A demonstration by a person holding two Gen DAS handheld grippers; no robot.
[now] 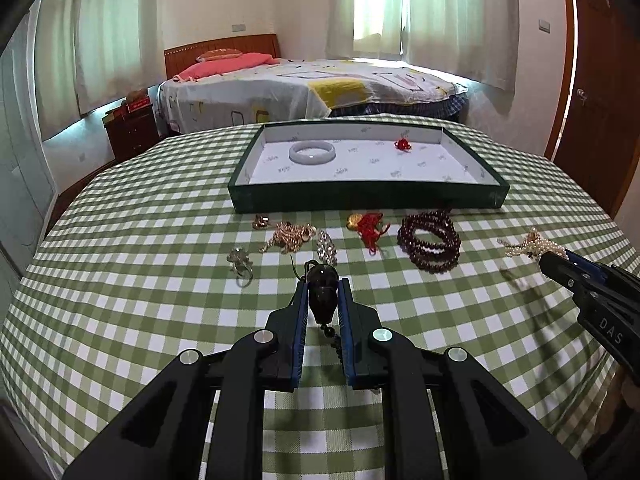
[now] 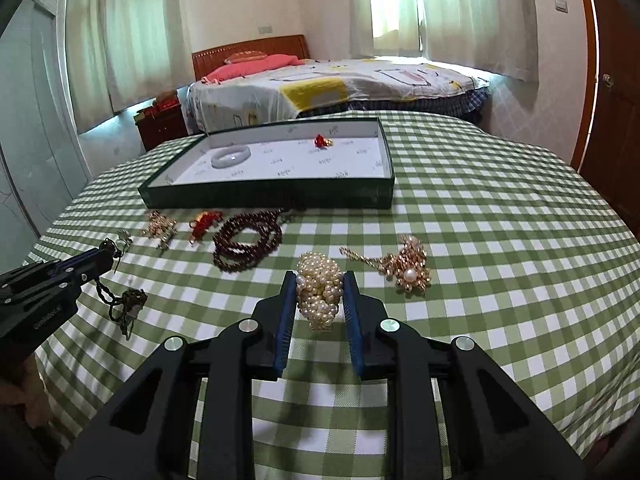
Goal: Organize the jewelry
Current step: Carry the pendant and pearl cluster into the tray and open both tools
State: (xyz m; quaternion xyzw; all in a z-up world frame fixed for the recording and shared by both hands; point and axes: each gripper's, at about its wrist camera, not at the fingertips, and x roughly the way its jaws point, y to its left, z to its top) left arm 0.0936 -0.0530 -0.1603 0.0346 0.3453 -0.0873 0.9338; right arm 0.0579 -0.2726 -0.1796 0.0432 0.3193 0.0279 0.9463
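So far my tray (image 1: 460, 192) holds only a white bangle (image 1: 312, 153) and red charm (image 1: 402, 144); left tool (image 1: 323, 286) pinches a dark pendant (image 1: 322, 296), right tool (image 2: 320, 280) pinches the pearl bracelet (image 2: 319, 296), and other pieces wait on the worktop (image 1: 120, 280)

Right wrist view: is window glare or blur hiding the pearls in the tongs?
Right wrist view: pearl cluster sharp and evenly lit; the window is blown out, fisheye bends the table edge. Left wrist view: the same pearls look small and softer near the rim.
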